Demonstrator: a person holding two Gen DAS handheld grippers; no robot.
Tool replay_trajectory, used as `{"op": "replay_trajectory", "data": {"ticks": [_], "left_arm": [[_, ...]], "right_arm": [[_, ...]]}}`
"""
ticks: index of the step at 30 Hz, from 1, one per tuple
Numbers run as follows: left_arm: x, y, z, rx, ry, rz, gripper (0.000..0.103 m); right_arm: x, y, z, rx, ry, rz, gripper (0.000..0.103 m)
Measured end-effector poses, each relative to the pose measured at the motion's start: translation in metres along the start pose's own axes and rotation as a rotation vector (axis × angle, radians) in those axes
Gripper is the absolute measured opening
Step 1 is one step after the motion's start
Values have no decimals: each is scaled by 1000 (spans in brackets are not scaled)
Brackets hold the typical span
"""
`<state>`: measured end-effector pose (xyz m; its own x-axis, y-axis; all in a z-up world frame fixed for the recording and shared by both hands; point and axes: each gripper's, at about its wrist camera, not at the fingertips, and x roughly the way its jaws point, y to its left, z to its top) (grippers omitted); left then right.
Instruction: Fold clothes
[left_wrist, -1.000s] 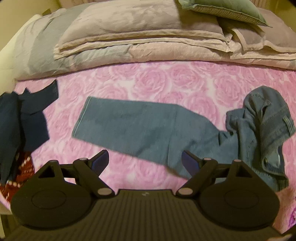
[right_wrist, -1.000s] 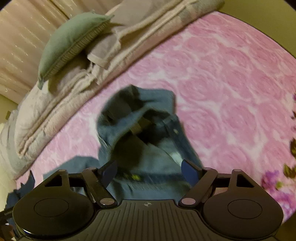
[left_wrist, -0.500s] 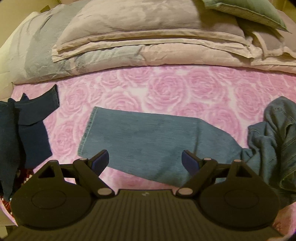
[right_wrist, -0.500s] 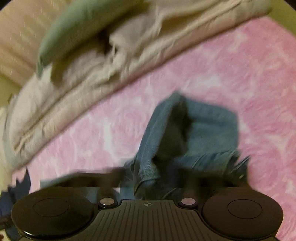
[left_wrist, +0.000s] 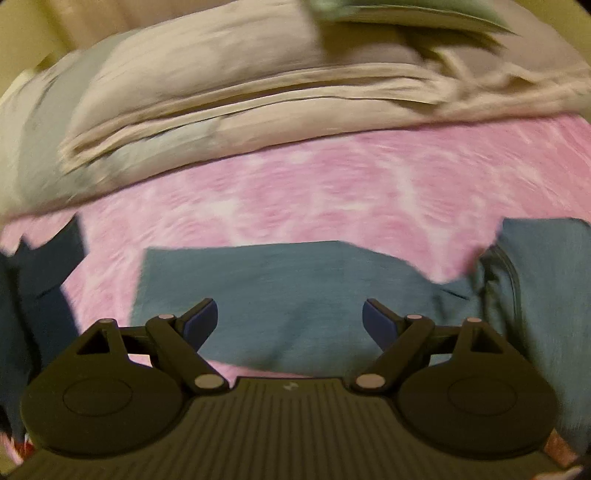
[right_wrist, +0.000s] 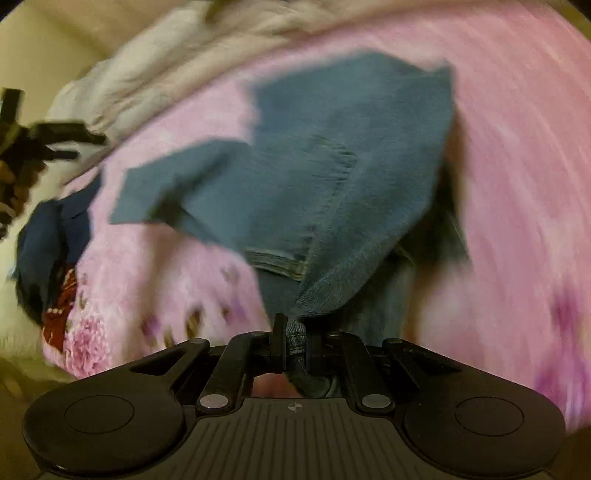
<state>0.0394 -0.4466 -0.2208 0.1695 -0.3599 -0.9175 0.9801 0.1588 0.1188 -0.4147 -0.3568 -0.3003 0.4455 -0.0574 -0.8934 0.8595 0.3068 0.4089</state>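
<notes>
While the right tongs (right_wrist: 295, 347) pinch the jeans (right_wrist: 332, 177) at the waist, the left tongs (left_wrist: 290, 321), spread over the leg, should next grip the hem.

Motion blur smears both views; dark clothes (left_wrist: 33, 295) (left edge) are cut off.

A pink bedspread with roses (left_wrist: 332, 192) covers the bed across the middle of the left view. Folded beige and grey quilts (left_wrist: 236, 99) are piled along the top. A green pillow (left_wrist: 399, 11) sits on them at the upper right. Everything looks blurry.
</notes>
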Motion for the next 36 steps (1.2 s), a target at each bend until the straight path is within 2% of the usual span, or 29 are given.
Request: {"op": "replay_trajectory", "data": {"ticks": [3,6,10,13,15,19,21,22,23,26,30,31,33,36], "left_arm": [[-1,-50,4,94,-5,-77,84],[-3,-101,13,181,-8,-150,84],[5,-168,24,338,-2,-239,84],[32,-210,26,476,9,-259,84],[51,-220,29,516,19,-261,84],[57,-194,40,462,-1,-272,84],[59,-181,45,434,-11,-278,74],[61,-175,48,421,-16,-280,39],[62,-168,50,407,-21,-283,14],[66,-149,59,367,-37,-291,8],[72,-123,69,312,-57,-301,8],[64,-109,78,296,-85,-289,7],[26,-62,110,255,-196,-226,7],[-39,14,160,185,-367,-72,6]], "right_arm": [[-5,-25,-61,172,47,-58,7],[-6,-45,-106,301,76,-127,7],[-12,-69,-135,431,60,-210,7],[-16,-86,-138,506,33,-213,7],[-18,-93,-137,532,22,-201,7],[-14,-100,-141,550,18,-180,7],[-16,-102,-139,561,13,-171,7],[-19,-101,-139,562,9,-168,7],[-23,-101,-137,558,3,-166,7],[-42,-92,-116,479,-51,-172,7],[-74,-66,-45,321,-165,-157,7],[-80,-57,-20,265,-191,-166,7],[-91,-38,31,152,-245,-188,7],[-102,-6,116,25,-361,-262,6]]}}
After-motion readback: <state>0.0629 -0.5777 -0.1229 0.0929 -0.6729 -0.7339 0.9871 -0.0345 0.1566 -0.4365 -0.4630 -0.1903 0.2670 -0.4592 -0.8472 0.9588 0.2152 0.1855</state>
